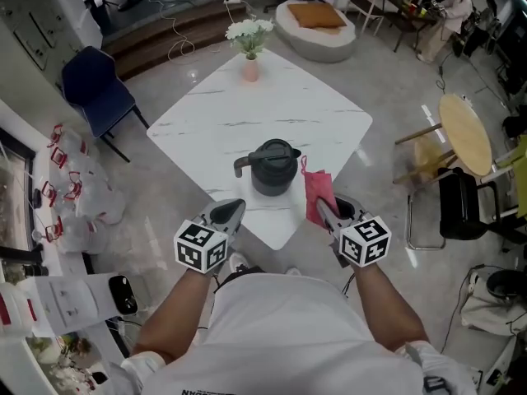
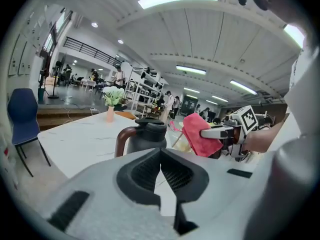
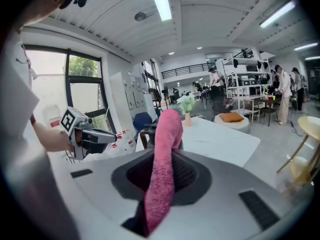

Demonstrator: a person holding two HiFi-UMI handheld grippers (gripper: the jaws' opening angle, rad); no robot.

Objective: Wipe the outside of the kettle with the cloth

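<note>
**Cloth gripped on the right, kettle standing near the table's corner**

We are looking down on a white marble-patterned table [image 1: 313, 109], which is sitting corner-on to us. The dark grey kettle [image 1: 274, 168] is standing upright near the closest corner (lid on), with its brown handle pointing toward the left of the head view.

Our right gripper [image 1: 324, 210] is grasping the pink cloth [image 1: 319, 194]. Its own view shows the fabric pinched between the pads and rising in a fold above them. The cloth is hanging just beside the kettle's right side, and the left gripper view shows a gap between the two.

Our left gripper [image 1: 234, 211] is hovering at the table's edge on the kettle's left, apart from it. Its jaws are clenched together with nothing between them.

Farther back, a pink vase of white flowers [image 1: 249, 46] is standing at the far corner of the table. A blue chair [image 1: 96, 89] is standing on the floor off to the left.
</note>
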